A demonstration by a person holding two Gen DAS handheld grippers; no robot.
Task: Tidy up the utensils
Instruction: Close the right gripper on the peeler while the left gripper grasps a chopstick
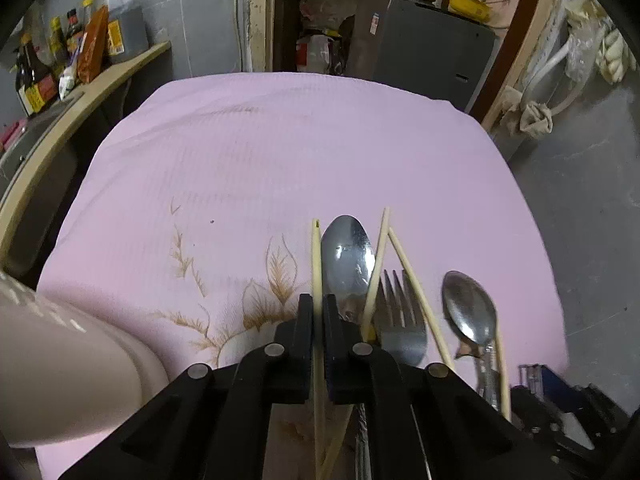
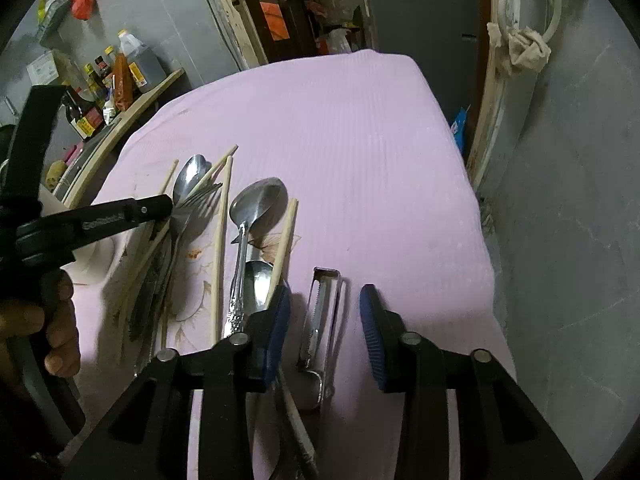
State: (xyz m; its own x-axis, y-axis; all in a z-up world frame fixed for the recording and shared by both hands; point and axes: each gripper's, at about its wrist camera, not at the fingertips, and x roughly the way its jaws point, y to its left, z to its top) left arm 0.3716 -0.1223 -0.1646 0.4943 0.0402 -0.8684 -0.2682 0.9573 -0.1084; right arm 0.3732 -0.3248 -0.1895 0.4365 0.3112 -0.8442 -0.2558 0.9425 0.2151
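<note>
On the pink cloth (image 1: 280, 152) lies a loose pile of utensils. My left gripper (image 1: 318, 308) is shut on one pale chopstick (image 1: 316, 248), which runs up between its black fingers. Just right of it lie a steel spoon (image 1: 346, 256), a fork (image 1: 400, 320), more chopsticks (image 1: 412, 288) and a second spoon (image 1: 470, 308). In the right wrist view my right gripper (image 2: 324, 332) straddles a metal peeler (image 2: 324, 312); its blue pads (image 2: 276, 332) stand apart from it on both sides. The left gripper (image 2: 166, 204) shows there from the side, over the fork (image 2: 196, 204).
A pale cup (image 1: 60, 360) stands at the cloth's near left. A person's hand (image 2: 56, 332) grips the left tool. Sauce bottles (image 1: 44, 68) line a wooden shelf at the left. The cloth drops off at the right edge (image 2: 476, 208) toward a grey floor.
</note>
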